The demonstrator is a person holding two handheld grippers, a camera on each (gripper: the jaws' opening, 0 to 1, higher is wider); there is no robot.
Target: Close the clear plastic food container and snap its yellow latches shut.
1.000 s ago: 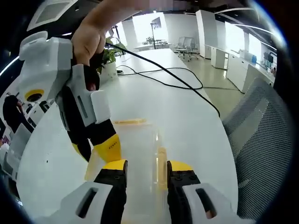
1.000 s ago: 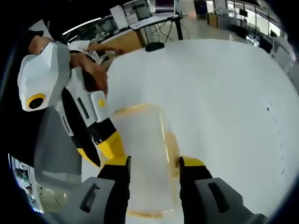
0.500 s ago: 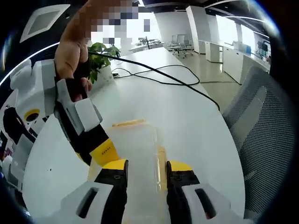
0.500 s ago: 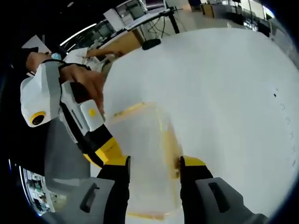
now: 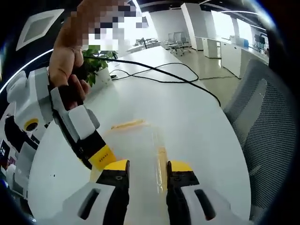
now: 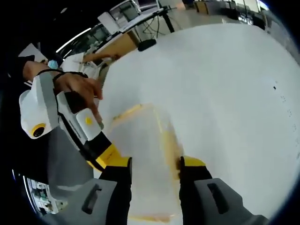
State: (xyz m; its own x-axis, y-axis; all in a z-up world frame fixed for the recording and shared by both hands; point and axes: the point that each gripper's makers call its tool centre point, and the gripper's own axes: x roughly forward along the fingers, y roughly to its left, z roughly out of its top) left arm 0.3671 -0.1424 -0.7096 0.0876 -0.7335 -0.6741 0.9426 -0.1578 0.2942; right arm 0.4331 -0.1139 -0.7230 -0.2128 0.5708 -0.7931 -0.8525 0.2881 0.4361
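- Since a second ago, both grippers have drawn back a little from the container [image 5: 136,145]: in the left gripper view the right gripper [image 5: 101,157] sits lower and further left, its yellow tip now just beside the box's near left corner rather than over its side.
- In the right gripper view the left gripper [image 6: 105,157] has likewise slid down and outward, so more of the lid [image 6: 140,140] shows bare between the two tools.
- The container lies flat on the white table [image 6: 225,93], lid on top, between each view's own jaws; it has not shifted on the table.
- The left gripper's jaws stand apart, straddling the box with the long yellow latch [image 5: 161,164] close to the right-hand jaw. Whether they touch it cannot be told.
- The right gripper's jaws stand apart too, with the side latch [image 6: 169,147] just inside its right jaw.
- A far latch [image 5: 127,124] lies flat at the box's end.
- Judgement: the lid seems seated, and the pull-back reads as repositioning between latch presses; whether each latch has clicked home is unclear.
- A black cable [image 5: 164,75] and a plant [image 5: 96,63] lie well beyond.
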